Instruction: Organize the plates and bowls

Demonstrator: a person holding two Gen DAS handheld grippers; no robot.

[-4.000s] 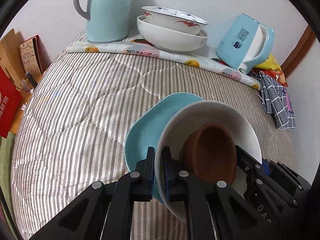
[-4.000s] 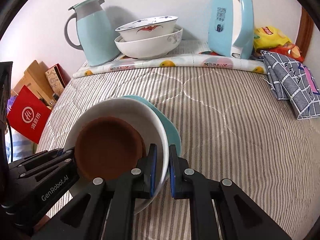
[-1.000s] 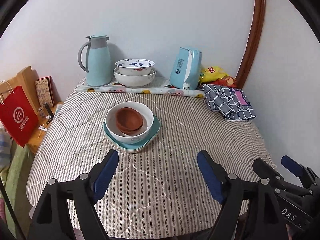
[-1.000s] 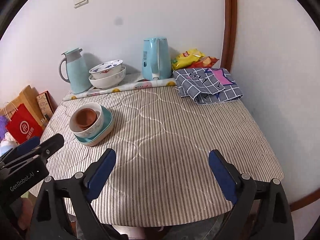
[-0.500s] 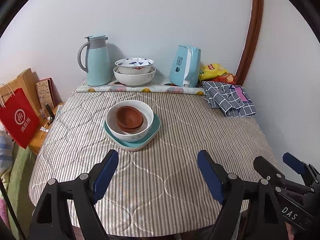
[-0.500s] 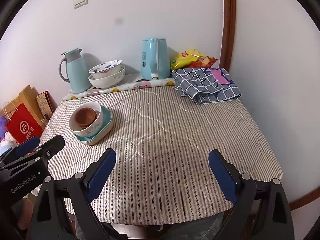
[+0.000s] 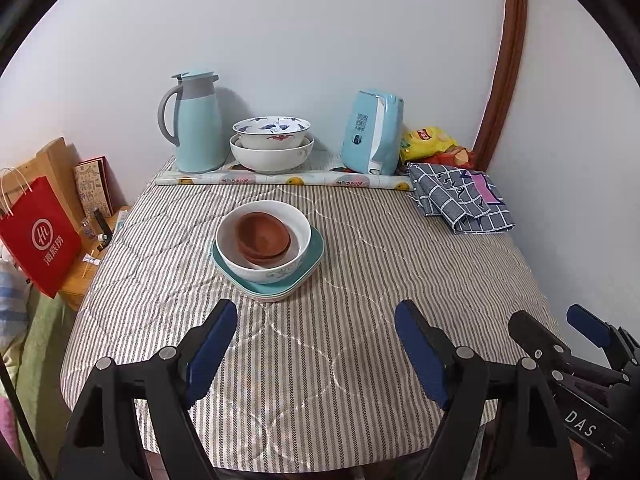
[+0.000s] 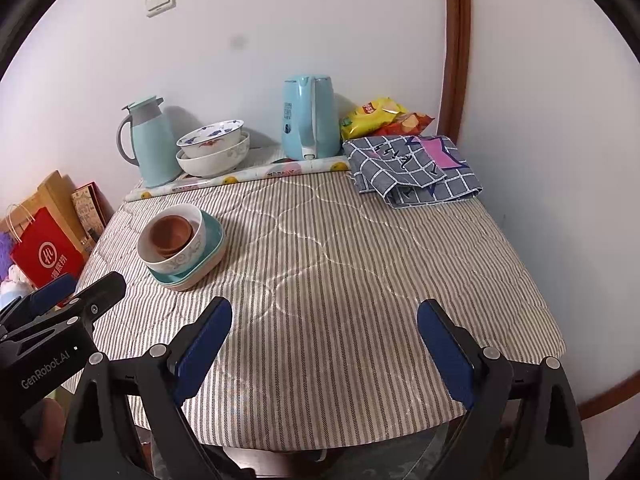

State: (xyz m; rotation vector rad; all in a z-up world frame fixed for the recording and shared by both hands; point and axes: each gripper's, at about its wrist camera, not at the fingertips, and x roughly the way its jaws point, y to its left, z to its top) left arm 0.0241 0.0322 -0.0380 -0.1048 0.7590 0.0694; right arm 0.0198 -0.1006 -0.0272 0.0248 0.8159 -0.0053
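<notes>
Your left gripper [image 7: 316,344] and right gripper [image 8: 324,344] both gape wide and empty at the table's [image 7: 360,360] near edge, the upright stack [image 7: 267,250], brown bowls in white bowl on teal plates, well beyond their fingertips, toward the left edge.

Pale blue thermos jug [image 7: 198,120], blue kettle [image 7: 374,132], folded checked cloth [image 7: 460,196], red paper bag [image 7: 40,236]

Bare striped tablecloth [image 8: 360,280] ahead of both tools; stacked dishes [image 7: 267,248] mid-left, kettle [image 7: 374,132] and folded cloth [image 7: 460,196] behind.
</notes>
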